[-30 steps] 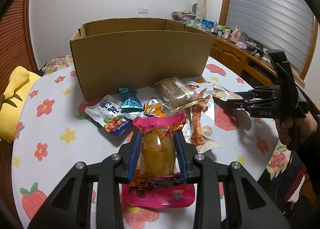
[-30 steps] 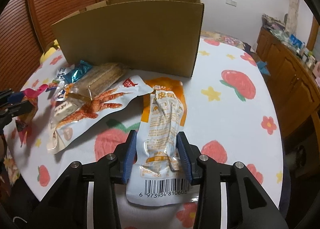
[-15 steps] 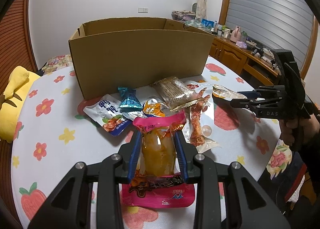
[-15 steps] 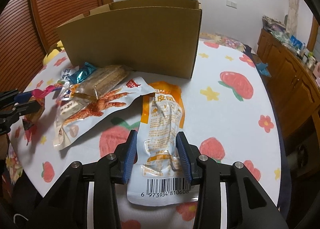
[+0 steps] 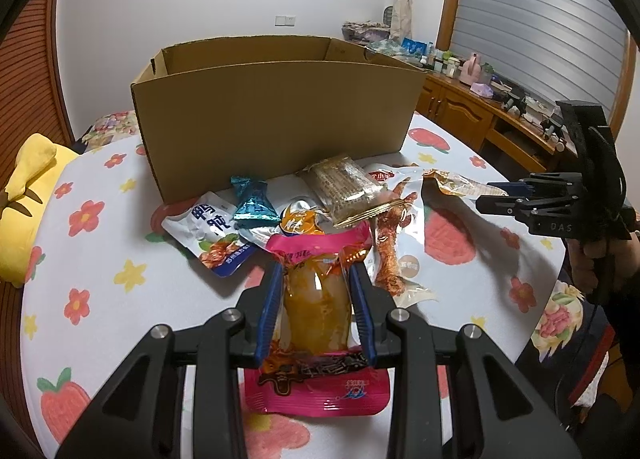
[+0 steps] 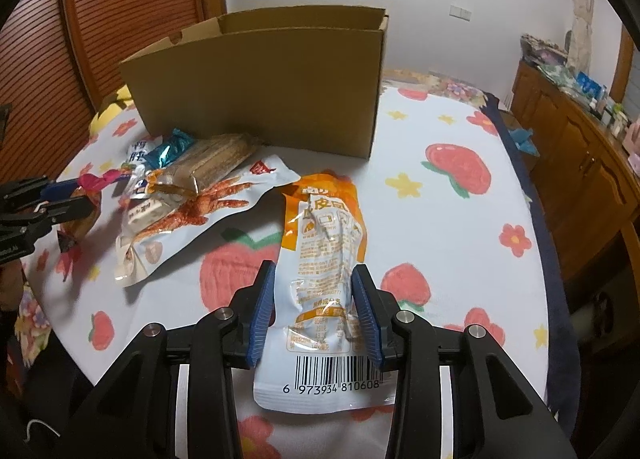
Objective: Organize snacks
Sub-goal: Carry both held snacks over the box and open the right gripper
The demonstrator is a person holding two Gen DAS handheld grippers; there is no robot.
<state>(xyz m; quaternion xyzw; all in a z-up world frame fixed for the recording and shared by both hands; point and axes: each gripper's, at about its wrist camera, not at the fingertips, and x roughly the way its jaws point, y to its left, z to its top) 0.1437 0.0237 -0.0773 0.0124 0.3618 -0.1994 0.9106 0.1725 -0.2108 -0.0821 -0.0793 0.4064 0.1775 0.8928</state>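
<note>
Cataloguing the snack lot, with the cardboard box as landmark: the left tongs were clamped on a pink-edged pouch holding an amber lump, lifted clear in front of the box's near wall; the right tongs were closed across a white-and-orange sachet, barcode end toward the camera, out from the box's near right corner. Both packs looked light, soft and slick-filmed, likely to crumple or slide under a loose pinch; judged best taken across the filled middle, as here, not by the flat seams. Remaining stock lay on the flowered counter against the box's near wall: a blue-and-white pouch, a teal foil wrapper, a clear pack of wafers, and a clear bag with a red claw-shaped piece. Pose: both tongs angled downward toward the box, a person's hand around the right handle; the box's inside was hidden.
</note>
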